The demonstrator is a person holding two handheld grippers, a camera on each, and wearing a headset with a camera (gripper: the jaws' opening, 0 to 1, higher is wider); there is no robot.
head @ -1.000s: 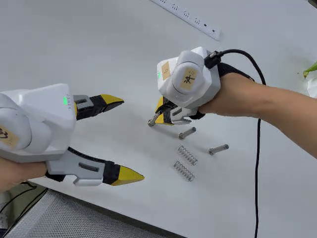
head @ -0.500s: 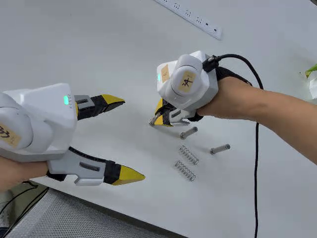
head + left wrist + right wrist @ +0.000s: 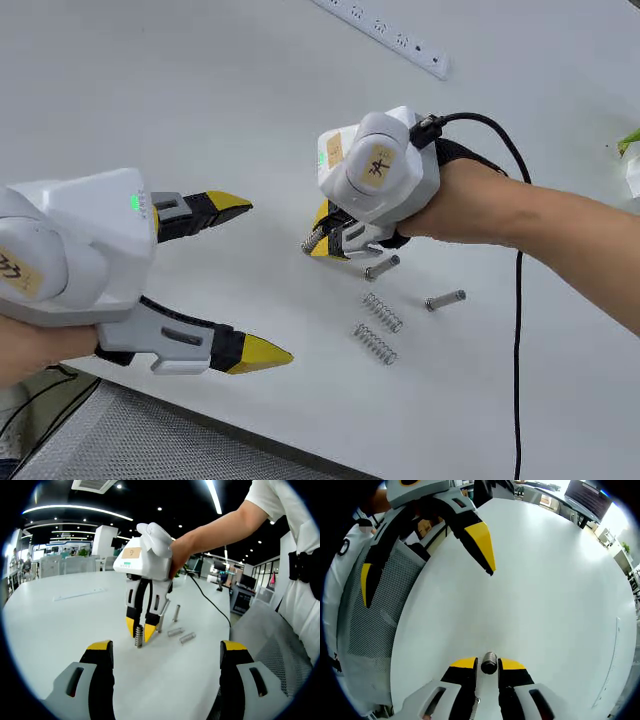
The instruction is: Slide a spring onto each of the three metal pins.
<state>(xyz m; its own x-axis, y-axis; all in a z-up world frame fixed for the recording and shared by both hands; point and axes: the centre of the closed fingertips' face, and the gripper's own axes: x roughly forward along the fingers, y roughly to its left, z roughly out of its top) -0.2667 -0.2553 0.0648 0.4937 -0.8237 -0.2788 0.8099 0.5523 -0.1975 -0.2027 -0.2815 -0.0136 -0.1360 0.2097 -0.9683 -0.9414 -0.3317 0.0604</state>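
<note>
Your right gripper (image 3: 322,240) fingers pinch the sprung pin (image 3: 138,636); left gripper (image 3: 262,280) fingers gape wide. Release it tilted and it may roll into the loose pin (image 3: 380,267) at 4 o'clock.

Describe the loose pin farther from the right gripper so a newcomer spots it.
On the white table, loose parts lie by the right gripper. Past the two springs, it is the pin alone, nearer the black cable; the other pin lies at the jaws.
</note>
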